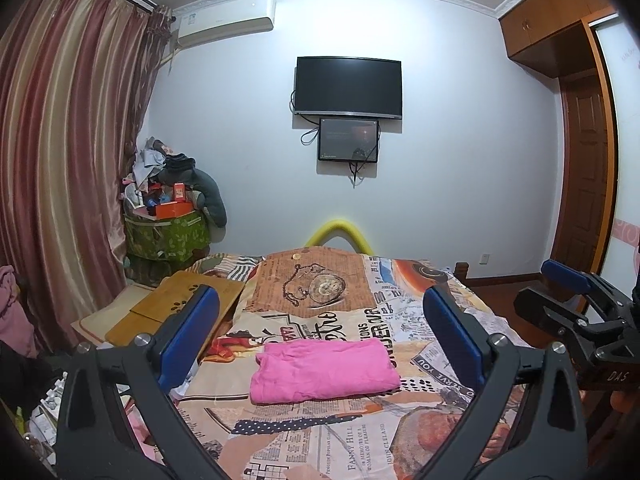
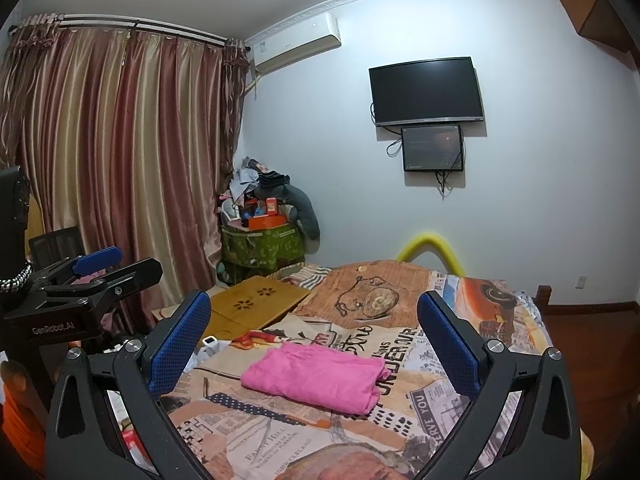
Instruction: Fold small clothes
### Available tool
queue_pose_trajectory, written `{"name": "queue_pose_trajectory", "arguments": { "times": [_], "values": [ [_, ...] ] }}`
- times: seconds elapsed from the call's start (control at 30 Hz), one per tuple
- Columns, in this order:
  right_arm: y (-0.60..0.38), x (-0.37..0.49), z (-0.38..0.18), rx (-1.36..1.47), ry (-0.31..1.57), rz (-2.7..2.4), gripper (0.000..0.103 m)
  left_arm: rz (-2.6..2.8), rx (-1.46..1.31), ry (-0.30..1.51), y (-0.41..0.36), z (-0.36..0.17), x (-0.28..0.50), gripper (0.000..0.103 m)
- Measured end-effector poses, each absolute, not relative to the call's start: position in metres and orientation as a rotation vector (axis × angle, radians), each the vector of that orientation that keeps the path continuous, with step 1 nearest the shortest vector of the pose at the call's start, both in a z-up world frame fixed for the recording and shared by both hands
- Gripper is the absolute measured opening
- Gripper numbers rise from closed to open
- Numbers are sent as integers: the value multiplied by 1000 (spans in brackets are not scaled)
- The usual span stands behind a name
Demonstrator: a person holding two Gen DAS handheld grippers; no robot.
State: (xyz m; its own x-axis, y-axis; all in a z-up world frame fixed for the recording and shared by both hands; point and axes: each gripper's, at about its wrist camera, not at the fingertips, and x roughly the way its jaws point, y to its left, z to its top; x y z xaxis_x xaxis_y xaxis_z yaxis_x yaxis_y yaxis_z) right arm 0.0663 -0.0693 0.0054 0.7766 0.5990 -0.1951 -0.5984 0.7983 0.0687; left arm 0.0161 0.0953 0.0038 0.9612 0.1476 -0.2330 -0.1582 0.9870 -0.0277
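Cloth [image 1: 324,372], pink and folded into a neat block, lies on the bed [image 1: 320,440] on a quilt with newspaper print. Left tool [image 1: 320,332] is above the bed with its blue pads spread wide, and it holds nothing. Right tool [image 2: 314,340] is wide too, with nothing in it. Both tools are up off the cloth and do not touch it. Board [image 1: 180,304] of wood lies at the left side of the bed. TV [image 1: 348,86] hangs on the far wall.
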Motion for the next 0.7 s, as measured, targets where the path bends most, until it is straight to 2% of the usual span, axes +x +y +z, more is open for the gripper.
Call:
{"name": "queue_pose_trajectory", "arguments": {
  "times": [0.7],
  "values": [
    [-72, 69, 5, 9, 230, 649, 102, 145, -56, 247, 96, 3, 21, 103]
  ]
}}
